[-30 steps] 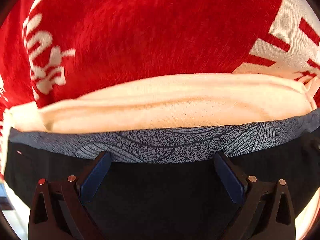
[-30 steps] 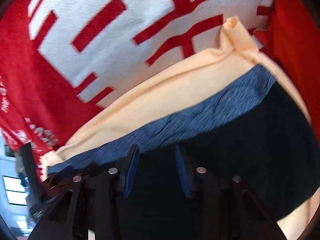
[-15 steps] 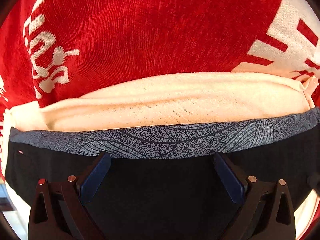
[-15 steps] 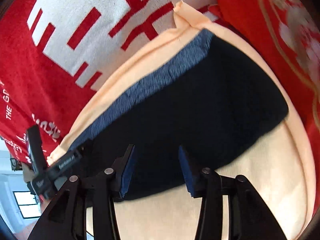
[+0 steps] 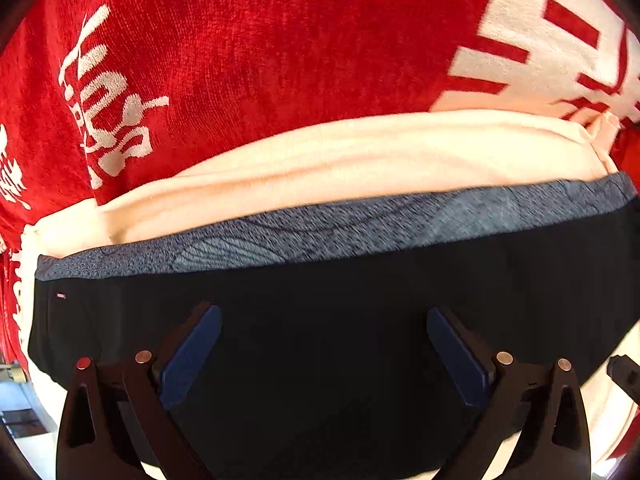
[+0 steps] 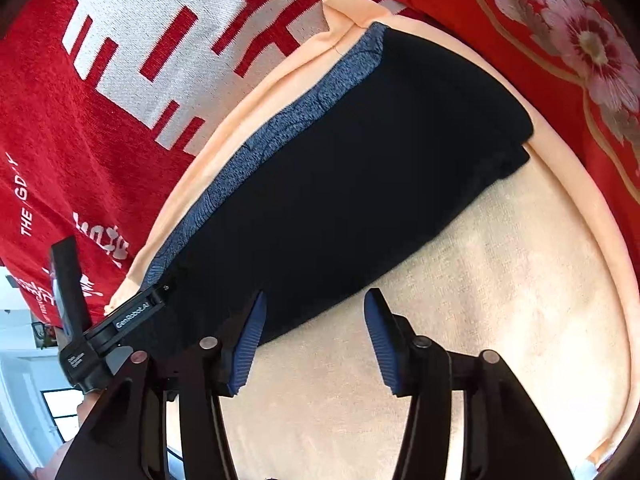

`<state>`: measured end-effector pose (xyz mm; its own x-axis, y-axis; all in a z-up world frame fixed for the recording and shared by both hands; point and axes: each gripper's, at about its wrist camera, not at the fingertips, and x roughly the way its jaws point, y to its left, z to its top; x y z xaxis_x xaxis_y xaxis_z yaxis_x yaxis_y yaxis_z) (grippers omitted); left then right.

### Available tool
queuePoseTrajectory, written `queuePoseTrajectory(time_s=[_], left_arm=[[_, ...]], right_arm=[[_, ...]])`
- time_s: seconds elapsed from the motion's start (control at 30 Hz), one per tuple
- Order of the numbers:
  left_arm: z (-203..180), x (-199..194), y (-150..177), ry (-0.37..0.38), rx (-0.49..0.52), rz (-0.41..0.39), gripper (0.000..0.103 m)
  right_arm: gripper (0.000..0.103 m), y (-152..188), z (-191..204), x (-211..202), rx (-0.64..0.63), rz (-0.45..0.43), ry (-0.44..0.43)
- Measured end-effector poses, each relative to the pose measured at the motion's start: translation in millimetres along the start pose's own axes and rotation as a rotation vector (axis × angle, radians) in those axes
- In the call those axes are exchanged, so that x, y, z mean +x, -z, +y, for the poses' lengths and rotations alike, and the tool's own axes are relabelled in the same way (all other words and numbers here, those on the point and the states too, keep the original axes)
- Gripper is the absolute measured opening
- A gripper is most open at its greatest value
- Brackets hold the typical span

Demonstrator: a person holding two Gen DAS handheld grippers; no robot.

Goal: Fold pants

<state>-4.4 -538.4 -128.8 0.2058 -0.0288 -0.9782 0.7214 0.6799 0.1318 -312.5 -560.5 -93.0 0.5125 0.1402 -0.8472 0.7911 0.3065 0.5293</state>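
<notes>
— Looking along the left gripper (image 5: 324, 344), jaws spread wide and empty, I see only the black pants (image 5: 320, 300) filling the view.
— Right gripper (image 6: 312, 332), likewise parted and empty, shows them folded on a peach cloth (image 6: 500, 300) beside a floral cushion (image 6: 560, 32).

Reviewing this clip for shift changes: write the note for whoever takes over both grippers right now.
Left gripper: open, empty, over the black pants.
Right gripper: open, empty, at the pants' near edge.
Pants lie folded into a compact stack on the peach cloth, grey patterned waistband along one edge; red blanket beneath.
Done: the fold looks laid down and released.
Left: probably only smoothing, or one more fold if a smaller stack is wanted.
</notes>
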Motion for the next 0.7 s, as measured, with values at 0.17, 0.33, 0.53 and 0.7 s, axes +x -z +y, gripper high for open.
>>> queuePoseTrajectory(time_s=[0.17,0.33,0.53,0.7], left_arm=[[-19.7,-8.9,20.7,0.024,0.017,0.017,0.103],[-22.9,-17.9,56.4,0.024,0.023,0.034,0.103],[-37.4,-23.5,68.2,0.019,0.015,0.039,0.103],[-49.0,-26.2,74.1,0.021,0.015,0.047,0.103]], right_arm=[[0.056,12.1,-13.3,-1.0,0.028,0.027,-0.013],[0.056,19.2,-24.6,-4.8,0.039,0.037,-0.021],[0.056,20.9,-36.8,-7.8,0.050,0.038,-0.055],[0.056,19.1,-45.1,-7.7,0.065,0.039,-0.089]])
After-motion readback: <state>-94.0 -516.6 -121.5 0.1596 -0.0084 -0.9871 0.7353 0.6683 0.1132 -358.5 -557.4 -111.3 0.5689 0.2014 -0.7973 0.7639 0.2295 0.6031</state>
